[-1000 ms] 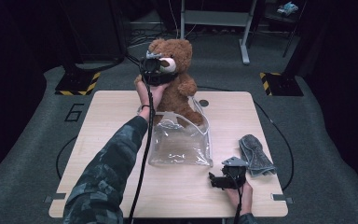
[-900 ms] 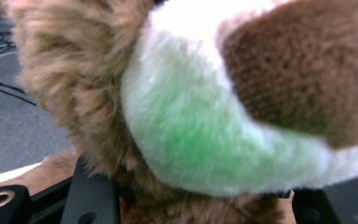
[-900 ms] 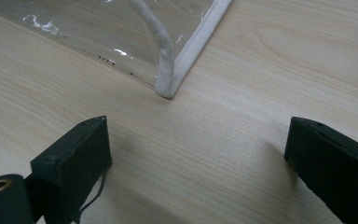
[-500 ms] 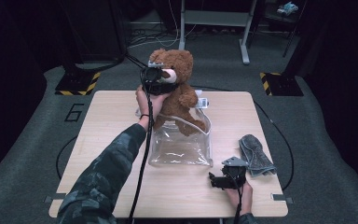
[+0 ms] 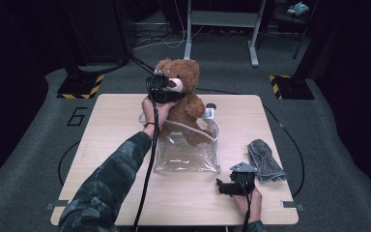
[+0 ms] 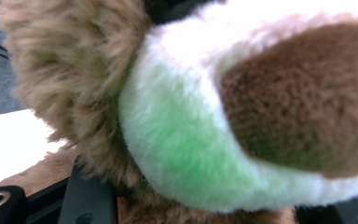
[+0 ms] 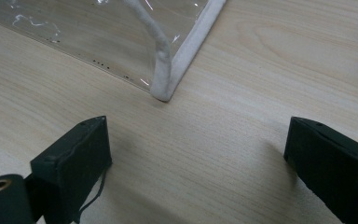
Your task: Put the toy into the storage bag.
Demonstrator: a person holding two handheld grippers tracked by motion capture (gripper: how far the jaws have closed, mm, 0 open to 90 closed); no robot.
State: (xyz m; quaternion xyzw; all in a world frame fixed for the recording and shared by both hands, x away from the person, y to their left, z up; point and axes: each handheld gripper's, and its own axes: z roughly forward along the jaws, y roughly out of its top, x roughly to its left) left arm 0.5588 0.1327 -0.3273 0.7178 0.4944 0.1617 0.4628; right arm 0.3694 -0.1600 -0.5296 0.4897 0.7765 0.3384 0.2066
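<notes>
Our left gripper (image 5: 163,88) clenches the fuzzy bear (image 5: 186,104) by its head above the clear bag (image 5: 186,152); our right gripper (image 5: 234,186), fingers released, rests on bare wooden counter (image 5: 106,121) near the bag's white-trimmed corner.

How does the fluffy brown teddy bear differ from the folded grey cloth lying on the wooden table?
The fluffy brown teddy bear is upright and bulky, while the folded grey cloth lies flat and low. The bear is clamped at its head by the left gripper, its legs in the clear plastic bag; the cloth lies free, beside the open right gripper. Both look soft.
</notes>
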